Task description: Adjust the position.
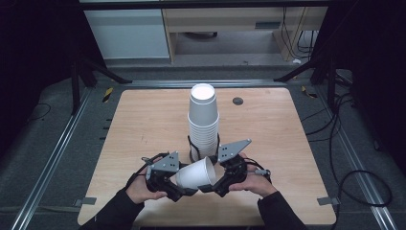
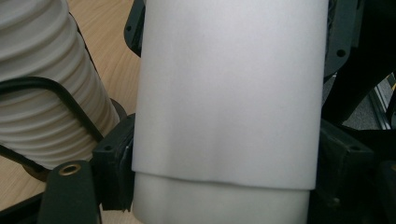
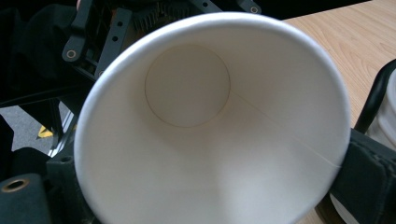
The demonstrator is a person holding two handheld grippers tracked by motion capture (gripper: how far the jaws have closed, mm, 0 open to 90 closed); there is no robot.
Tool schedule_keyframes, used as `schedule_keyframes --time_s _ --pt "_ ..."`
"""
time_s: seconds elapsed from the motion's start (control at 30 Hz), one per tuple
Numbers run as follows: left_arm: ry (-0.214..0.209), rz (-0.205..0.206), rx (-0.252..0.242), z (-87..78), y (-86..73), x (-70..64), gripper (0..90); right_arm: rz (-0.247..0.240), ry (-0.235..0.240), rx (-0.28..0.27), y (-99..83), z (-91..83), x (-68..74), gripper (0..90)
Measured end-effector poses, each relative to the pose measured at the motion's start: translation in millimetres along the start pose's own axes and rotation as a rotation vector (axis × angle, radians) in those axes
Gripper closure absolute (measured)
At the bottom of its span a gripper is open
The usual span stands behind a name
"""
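white paper cup (image 1: 194, 174) sideways between both grippers (near cup stack (image 1: 203, 122))

My wooden table (image 1: 143, 120) has a small dark round hole (image 1: 238, 100) near its far edge. Beyond it, pale cabinets (image 1: 129, 33) and loose cables (image 1: 344, 124).

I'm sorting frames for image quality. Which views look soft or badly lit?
High view: sharp table, dark surroundings. Left gripper view: cup wall close, soft, evenly lit. Right gripper view: cup interior bright, near rim slightly blurred.
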State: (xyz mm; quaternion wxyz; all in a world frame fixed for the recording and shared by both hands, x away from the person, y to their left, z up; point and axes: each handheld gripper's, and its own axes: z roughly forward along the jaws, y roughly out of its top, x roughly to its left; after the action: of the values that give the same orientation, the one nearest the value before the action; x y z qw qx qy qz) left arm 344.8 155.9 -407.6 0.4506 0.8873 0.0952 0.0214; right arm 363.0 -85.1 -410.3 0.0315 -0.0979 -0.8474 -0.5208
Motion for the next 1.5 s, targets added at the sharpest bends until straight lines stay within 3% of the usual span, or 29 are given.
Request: schedule_keyframes --time_s 0.37,0.57,0.73,1.0,1.13,1.3,1.5 --pt "-0.002 0.001 0.008 0.3 0.6 -0.4 20.8 -0.016 -0.01 0.012 0.5 -2.6 1.7 8.3" --pt "-0.003 0.0 0.038 -4.1 -0.6 2.4 14.4 -0.019 -0.036 0.031 -0.3 -8.0 -0.2 8.2" --pt "0.004 0.003 0.115 1.5 -3.6 4.4 12.4 -0.052 -0.087 0.14 -1.7 -1.7 1.2 7.9" --pt "0.019 0.024 0.209 22.2 -6.4 0.0 12.3 -0.066 -0.092 0.219 -3.5 15.1 2.9 7.6" --pt "0.027 0.024 0.23 26.2 -6.8 -0.8 13.2 -0.068 -0.085 0.225 -3.6 20.0 3.6 7.6" --pt "0.036 0.021 0.227 26.4 -7.4 -0.5 20.5 -0.065 -0.07 0.221 -3.7 22.1 4.0 7.6" --pt "0.036 0.029 0.227 24.9 -7.0 -1.2 22.1 -0.06 -0.065 0.213 -3.6 21.6 3.6 7.0"
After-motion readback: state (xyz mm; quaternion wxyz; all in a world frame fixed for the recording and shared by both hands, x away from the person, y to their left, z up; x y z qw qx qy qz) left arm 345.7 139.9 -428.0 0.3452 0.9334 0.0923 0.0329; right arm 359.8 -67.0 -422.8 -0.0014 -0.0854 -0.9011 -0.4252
